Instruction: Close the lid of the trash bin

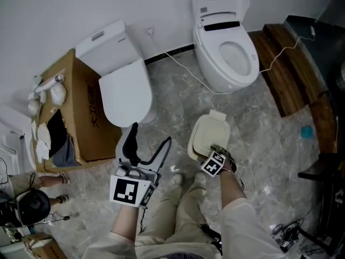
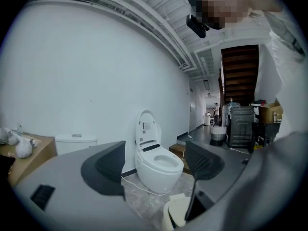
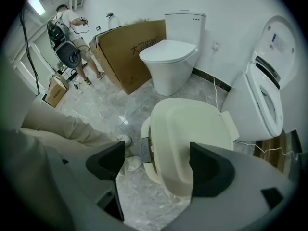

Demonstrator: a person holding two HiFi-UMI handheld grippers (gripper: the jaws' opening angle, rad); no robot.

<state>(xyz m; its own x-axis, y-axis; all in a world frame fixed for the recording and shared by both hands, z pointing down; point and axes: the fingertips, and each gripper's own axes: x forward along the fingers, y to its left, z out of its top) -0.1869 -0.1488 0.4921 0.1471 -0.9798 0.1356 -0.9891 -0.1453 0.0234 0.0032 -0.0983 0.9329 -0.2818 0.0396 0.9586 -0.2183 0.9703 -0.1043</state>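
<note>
R hand-held gripper (image 3: pixel 158 158) points steeply down, jaws wide apart, nothing clamped. Trash bin lid (image 3: pixel 192 129) lies directly below, spanning the gap; contact w/ pads can't be told. Lid looks ajar: near edge lifted off the bin (image 3: pixel 146 150) rim, hinge tab on far side. Bin stands on the marble floor (image 1: pixel 269 161), just ahead of the person's shoes, near the open smart toilet (image 1: pixel 226 53).

L hand-held gripper (image 1: pixel 148 144) is held roughly level, jaws apart, empty.

Closed white toilet (image 1: pixel 124 85) and cardboard box (image 1: pixel 81 112) at left.
</note>
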